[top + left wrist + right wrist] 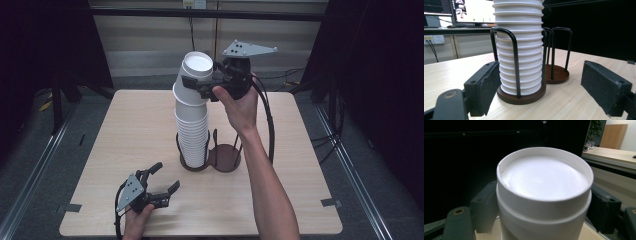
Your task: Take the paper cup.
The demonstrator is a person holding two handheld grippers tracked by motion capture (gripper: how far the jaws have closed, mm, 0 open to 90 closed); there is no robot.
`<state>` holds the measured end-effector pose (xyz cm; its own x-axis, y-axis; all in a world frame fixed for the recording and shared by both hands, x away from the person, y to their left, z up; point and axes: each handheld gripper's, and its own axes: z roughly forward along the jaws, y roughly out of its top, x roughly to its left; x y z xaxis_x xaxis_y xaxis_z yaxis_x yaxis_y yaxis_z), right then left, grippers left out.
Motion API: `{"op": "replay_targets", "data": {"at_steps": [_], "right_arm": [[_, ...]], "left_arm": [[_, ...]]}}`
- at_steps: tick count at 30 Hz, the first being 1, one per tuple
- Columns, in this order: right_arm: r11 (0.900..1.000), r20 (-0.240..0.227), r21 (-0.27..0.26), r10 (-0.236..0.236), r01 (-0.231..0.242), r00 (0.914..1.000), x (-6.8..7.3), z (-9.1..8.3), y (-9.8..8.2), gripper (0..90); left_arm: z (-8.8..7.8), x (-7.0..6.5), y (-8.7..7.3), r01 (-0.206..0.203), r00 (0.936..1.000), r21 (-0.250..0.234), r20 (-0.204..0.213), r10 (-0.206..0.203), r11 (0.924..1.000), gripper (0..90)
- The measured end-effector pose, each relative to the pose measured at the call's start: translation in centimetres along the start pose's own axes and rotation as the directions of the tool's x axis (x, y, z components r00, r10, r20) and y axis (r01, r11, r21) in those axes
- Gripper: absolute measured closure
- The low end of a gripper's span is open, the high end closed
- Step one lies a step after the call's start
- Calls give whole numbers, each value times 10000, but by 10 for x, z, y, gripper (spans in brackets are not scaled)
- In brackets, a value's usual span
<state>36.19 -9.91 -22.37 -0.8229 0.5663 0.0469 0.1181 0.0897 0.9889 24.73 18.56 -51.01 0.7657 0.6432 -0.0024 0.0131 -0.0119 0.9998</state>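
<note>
- Jaws first: the right gripper (202, 89) has its jaws clamped on either side of the top cups (192, 82) of the stack (192, 127), one pad on each side of the white wall in the right gripper view.
- Those top cups are upside down and lean toward the tabletop's left edge compared with the rest of the stack below.
- The left gripper (167, 177) has its jaws spread wide with nothing between them, down by the near edge of the tabletop (300, 165), left of centre, held in the left hand (137, 222).
- The stack sits in the left ring of a dark two-ring holder (210, 157) around the middle of the tabletop; thin black wire loops rise around the cups.
- The holder's right ring (556, 73) is bare, just a brown disc with its wire loops.
- In the left gripper view the stack is straight ahead, apart from both pads (485, 87).
- The right hand (240, 102) and forearm reach in from the near edge, up over the holder.
</note>
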Motion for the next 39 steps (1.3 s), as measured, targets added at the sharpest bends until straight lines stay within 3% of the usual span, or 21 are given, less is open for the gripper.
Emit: {"op": "replay_targets", "data": {"at_steps": [21,39], "right_arm": [[9965,-369,-796,225,-254,9991,-1,-19,8,217],[9946,-160,-1013,207,-222,9997,-2,-46,7,218]], "left_arm": [[0,0,0,1,10000,-2,-1,-1,10000,158],[0,0,0,1,10000,-5,1,-1,10000,157]]}}
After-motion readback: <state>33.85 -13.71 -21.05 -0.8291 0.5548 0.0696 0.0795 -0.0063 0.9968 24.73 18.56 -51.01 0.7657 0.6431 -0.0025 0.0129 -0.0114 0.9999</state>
